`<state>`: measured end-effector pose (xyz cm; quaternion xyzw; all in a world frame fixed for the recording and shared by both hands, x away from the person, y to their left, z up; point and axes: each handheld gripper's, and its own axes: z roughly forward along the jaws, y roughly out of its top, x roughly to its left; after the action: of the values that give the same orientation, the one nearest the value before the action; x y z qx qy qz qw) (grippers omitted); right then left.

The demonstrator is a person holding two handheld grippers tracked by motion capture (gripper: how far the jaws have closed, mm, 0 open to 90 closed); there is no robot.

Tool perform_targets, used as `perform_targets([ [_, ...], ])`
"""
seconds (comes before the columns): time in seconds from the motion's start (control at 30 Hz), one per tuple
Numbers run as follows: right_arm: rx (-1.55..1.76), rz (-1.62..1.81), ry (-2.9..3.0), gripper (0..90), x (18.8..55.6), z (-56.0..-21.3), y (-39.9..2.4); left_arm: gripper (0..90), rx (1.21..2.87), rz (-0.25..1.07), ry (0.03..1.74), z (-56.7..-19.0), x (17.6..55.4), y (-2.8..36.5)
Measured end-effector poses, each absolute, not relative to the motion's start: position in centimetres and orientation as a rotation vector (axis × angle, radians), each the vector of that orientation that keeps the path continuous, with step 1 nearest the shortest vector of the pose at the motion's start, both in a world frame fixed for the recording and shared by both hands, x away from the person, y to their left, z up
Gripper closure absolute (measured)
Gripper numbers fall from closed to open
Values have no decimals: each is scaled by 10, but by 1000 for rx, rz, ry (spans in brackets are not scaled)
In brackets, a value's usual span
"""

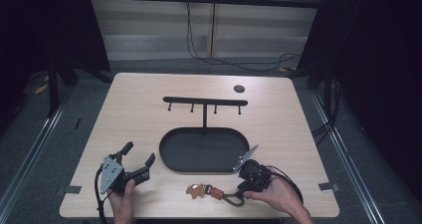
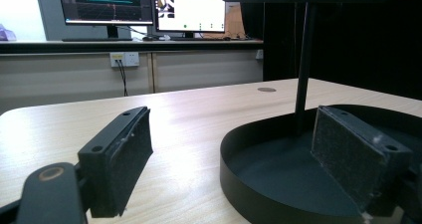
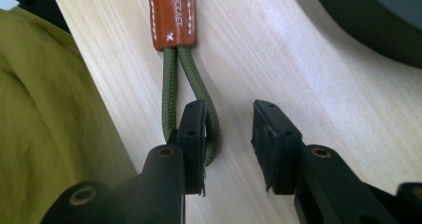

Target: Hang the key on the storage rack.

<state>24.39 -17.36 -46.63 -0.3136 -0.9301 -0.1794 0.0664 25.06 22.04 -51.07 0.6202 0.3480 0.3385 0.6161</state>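
The bench (image 1: 149,99) carries, near its middle, a black oval tray (image 1: 169,159) with a thin post rising from its far rim to a crossbar of four hooks (image 1: 205,101). A small dark disc (image 1: 239,88) is set in the bench toward the far right corner.

The left tool (image 1: 140,156) rests near the front left corner, held by the person's left hand (image 1: 122,199). Its jaws stand wide apart with nothing between them, one over bare wood and the other at the tray's left wall in the left gripper view.

The right tool (image 3: 229,134) sits by the front edge, right of centre, in the person's right hand (image 1: 281,191), pointing left along the bench. Its jaws are parted; one pad (image 3: 195,134) lies over the end of the keyring's green cord loop (image 3: 171,92), the other stands clear on bare wood, so the cord is not yet pinched.

The keyring (image 1: 215,192) lies flat by the front edge, just in front of the tray: a brown tag at its left, an orange sleeve (image 3: 173,17) in the middle, and the green loop toward the right tool.

The step in hand looks like the pickup of the keyring by its loop, probably for hanging on a hook. The next move calls for shifting the right tool sideways so the loop's end lies between both pads, then closing on it before lifting.
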Motion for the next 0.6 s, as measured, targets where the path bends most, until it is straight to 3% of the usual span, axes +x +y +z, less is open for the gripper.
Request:
perform_targets([
  [0.4,-879,-439,-2903,725,238,-467,-166,158,1427,778,801,-511,251,220],
  [0.47,-884,-400,-2944,806,237,-466,-163,158,1426,778,802,-511,251,220],
  [0.6,-860,-330,-2997,823,236,-465,-157,158,1426,777,803,-511,251,220],
])
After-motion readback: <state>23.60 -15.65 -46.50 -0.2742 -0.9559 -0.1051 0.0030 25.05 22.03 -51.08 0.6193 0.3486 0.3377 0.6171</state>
